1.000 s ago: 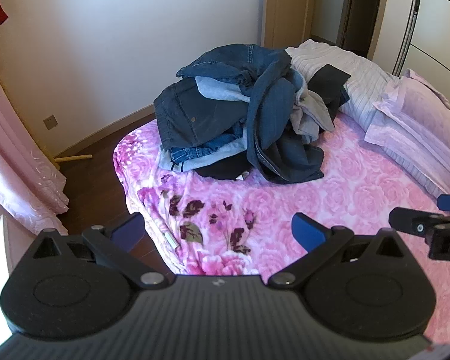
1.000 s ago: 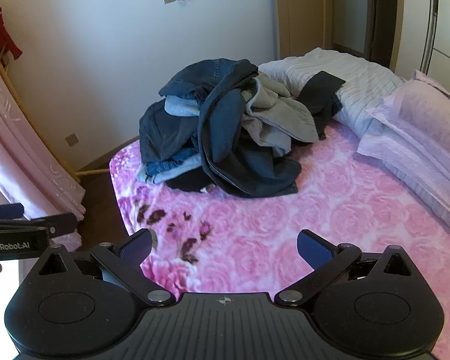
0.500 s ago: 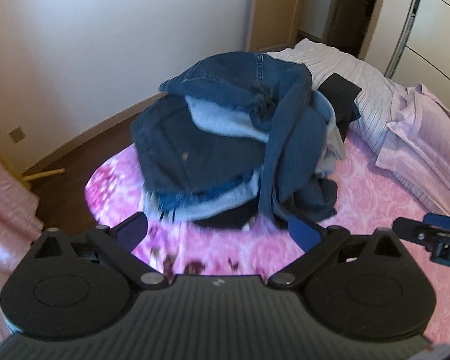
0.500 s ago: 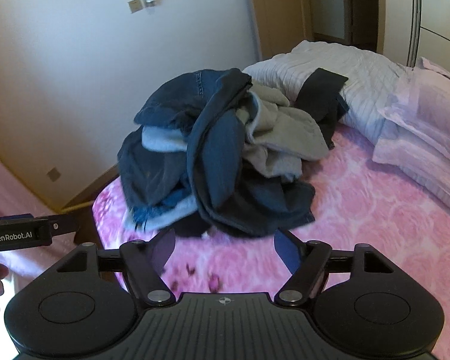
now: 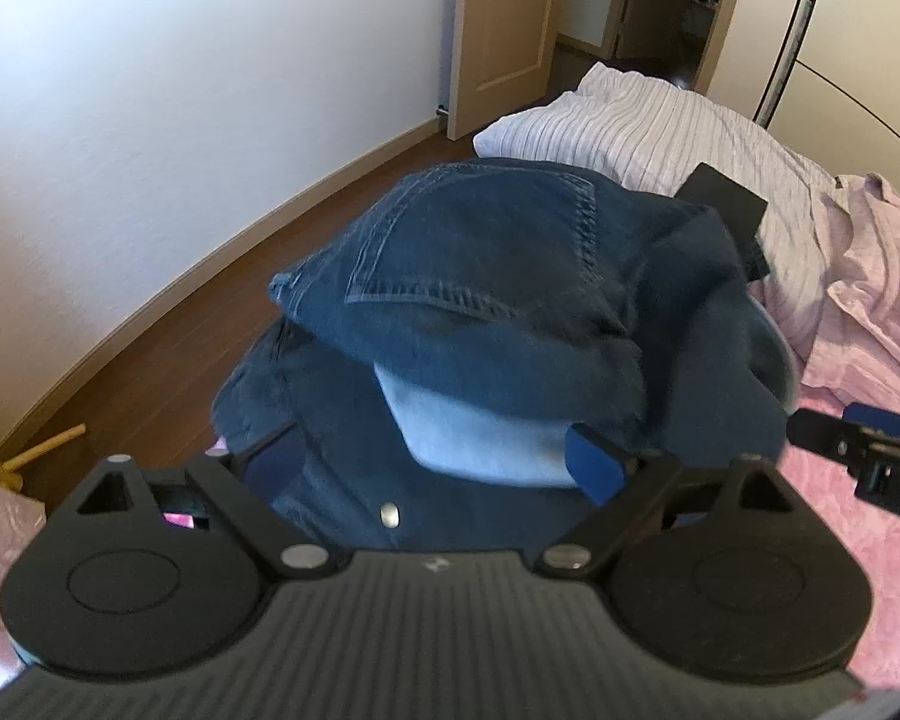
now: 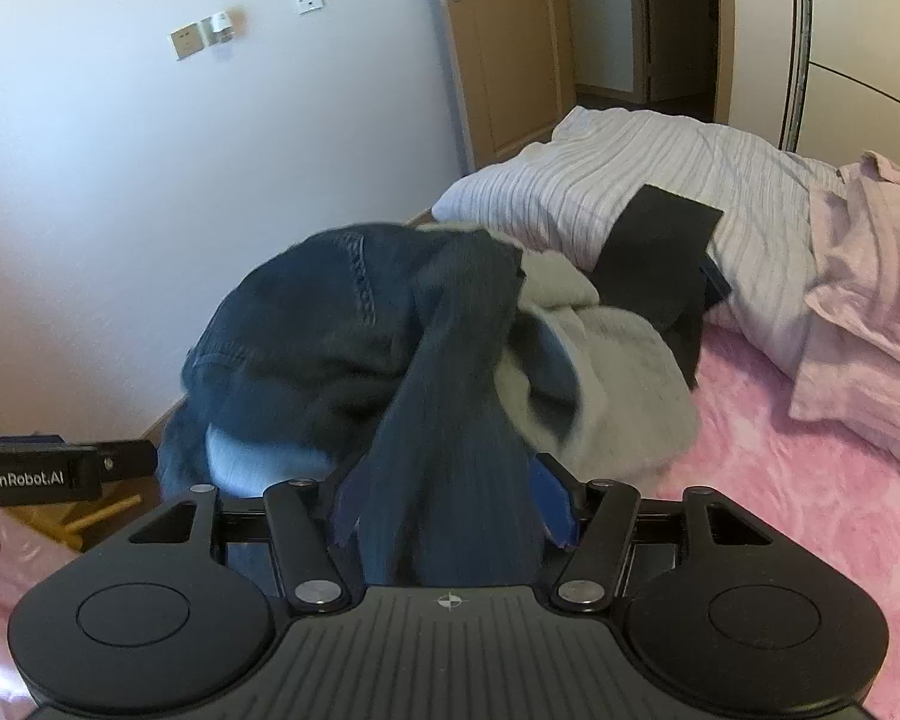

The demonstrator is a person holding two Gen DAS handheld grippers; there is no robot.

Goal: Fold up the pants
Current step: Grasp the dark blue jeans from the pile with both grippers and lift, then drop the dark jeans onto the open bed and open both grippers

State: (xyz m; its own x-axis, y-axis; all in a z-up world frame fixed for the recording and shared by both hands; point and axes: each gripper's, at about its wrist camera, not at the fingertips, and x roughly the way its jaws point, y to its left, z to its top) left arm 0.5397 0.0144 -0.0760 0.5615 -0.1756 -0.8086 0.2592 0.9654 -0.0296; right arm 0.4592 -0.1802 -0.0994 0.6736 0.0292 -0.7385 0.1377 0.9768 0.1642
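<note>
- The pile of pants [image 5: 510,312] sat heaped on the bed [image 6: 798,480], on its pink floral cover, and filled the middle of both wrist views.
- Your left claw [image 5: 432,468] stood with its fingers spread wide at the foot of the heap; dark denim with a metal button [image 5: 390,515] and a pale blue fold [image 5: 474,438] lay between them, and nothing was clamped.
- Your right claw [image 6: 450,510] had its blue pads [image 6: 555,507] drawn in against a hanging dark navy pant leg [image 6: 450,432] that ran down between them; whether the grip was firm could not be told.
- A grey garment [image 6: 624,384] lay on the right side of the heap, with a black cloth [image 6: 654,264] draped behind it.
- Beyond the heap lay a white striped quilt [image 6: 660,174] and lilac bedding [image 6: 870,276].
- A door [image 6: 498,60], wall switches [image 6: 210,33] and wood floor [image 5: 168,324] framed the scene.
- Each claw showed at the edge of the other's view.
</note>
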